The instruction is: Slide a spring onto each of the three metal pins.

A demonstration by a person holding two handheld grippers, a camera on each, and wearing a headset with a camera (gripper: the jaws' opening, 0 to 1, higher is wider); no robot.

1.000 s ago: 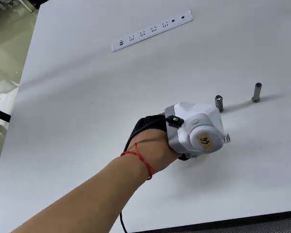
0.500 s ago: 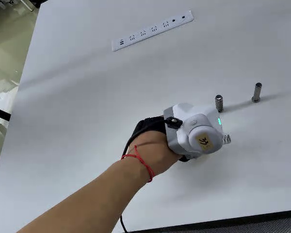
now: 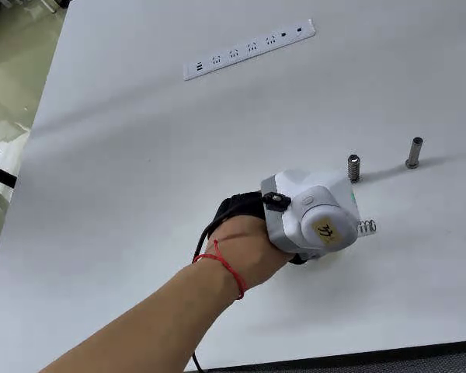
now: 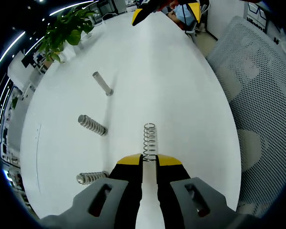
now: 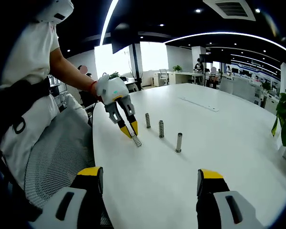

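My left gripper [image 4: 149, 161] is shut on one end of a loose spring [image 4: 149, 138], which points forward just above the white table [image 4: 181, 86]. In the head view this spring [image 3: 366, 228] sticks out from under the gripper's white body. Left of the jaws stand a bare metal pin [image 4: 102, 83] and two pins wearing springs, the middle one [image 4: 92, 125] and the nearest one [image 4: 91, 178]. The head view shows the bare pin [image 3: 414, 152] and one sprung pin [image 3: 354, 167]. My right gripper [image 5: 150, 176] hangs open and apart, facing the left gripper [image 5: 132, 130] and the row of pins.
A white power strip [image 3: 248, 49] lies at the far side of the table. A mesh chair back [image 4: 257, 95] stands to the right of the table edge. A potted plant [image 4: 64, 33] sits at the far end. The person's arm [image 3: 171, 311] reaches in from the near edge.
The head view has drifted slightly. The left gripper stays shut on the spring and has dipped a little, with more of the spring showing beyond its body.
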